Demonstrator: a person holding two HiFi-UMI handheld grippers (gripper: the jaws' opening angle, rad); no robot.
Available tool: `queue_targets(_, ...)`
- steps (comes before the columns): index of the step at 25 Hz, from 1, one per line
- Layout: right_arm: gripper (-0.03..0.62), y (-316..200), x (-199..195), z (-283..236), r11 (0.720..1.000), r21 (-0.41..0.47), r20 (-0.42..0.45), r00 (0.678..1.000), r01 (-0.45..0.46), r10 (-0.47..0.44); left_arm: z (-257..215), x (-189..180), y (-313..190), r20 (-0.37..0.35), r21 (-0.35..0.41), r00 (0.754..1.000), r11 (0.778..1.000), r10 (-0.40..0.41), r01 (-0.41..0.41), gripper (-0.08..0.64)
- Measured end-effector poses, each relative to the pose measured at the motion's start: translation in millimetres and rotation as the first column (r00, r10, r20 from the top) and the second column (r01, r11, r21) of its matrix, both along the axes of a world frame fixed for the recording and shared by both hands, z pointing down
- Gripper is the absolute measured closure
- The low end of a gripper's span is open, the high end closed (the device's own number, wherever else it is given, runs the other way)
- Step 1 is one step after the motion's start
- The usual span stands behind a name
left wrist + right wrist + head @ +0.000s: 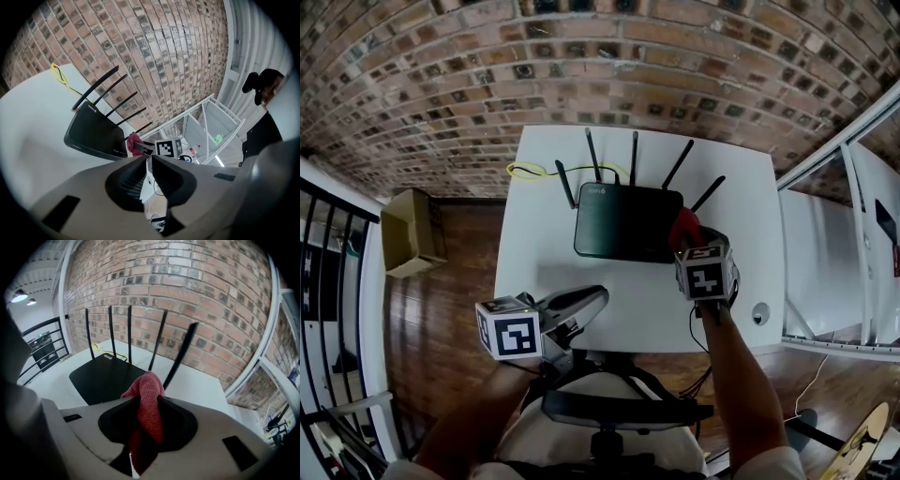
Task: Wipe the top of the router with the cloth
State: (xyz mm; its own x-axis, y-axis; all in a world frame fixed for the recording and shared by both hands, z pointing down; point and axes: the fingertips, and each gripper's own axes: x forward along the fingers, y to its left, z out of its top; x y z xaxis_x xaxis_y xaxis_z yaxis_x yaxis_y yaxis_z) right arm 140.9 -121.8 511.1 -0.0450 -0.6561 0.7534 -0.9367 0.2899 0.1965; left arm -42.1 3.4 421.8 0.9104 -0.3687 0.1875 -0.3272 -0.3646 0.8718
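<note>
Far left, on the wood floor: a cardboard box (408, 230), well apart from the table (544, 253).

My left gripper (595, 300) is over the table's near edge, left of the router and clear of it. Its fingers are pressed together with nothing between them.

Back left of the table: a yellow cable (530, 171) is looped behind the antennas.

Centre: the black router (628, 220) lies flat on the white table, with five antennas standing along its back edge.

Right: my right gripper (689, 246) pinches the red cloth (684, 228) between its fingers. A fold sticks out past the tips. The cloth sits at the router's near right corner. I cannot tell whether it touches the top.
</note>
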Motion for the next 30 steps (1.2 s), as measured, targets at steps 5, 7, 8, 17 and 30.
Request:
queue_targets(5, 0.466, -7.4, -86.4, -13.8, 0.98, 0.052, 0.074, 0.978, 0.194, -0.197, -0.6, -14.9, -3.8, -0.002, 0.017, 0.999, 0.999, -0.04, 0.04, 0.517)
queue_targets(7, 0.466, -5.0, -125.0, -12.9, 0.959, 0.05, 0.097, 0.955, 0.278, -0.281, -2.3, -22.6, -4.6, -0.007, 0.025, 0.998, 0.998, -0.06, 0.06, 0.517)
queue_targets(8, 0.466, -3.1, -144.1, -11.1, 0.947, 0.046, 0.104, 0.941, 0.319, -0.322, -3.4, -26.9, -4.6, -0.008, 0.024, 0.998, 0.997, -0.069, 0.07, 0.517)
queue_targets(17, 0.466, 25.6, -247.5, 31.5, 0.851, -0.066, 0.121, 0.851, 0.52, -0.511, 2.9, -77.9, -5.3, 0.029, 0.015, 0.985, 0.986, -0.168, 0.168, 0.517)
queue_targets(30, 0.466, 38.8, -198.6, 44.9, 0.868, -0.102, 0.074, 0.874, 0.486, -0.481, -3.4, -64.0, -13.5, -0.016, 0.022, 0.992, 0.992, -0.127, 0.128, 0.517)
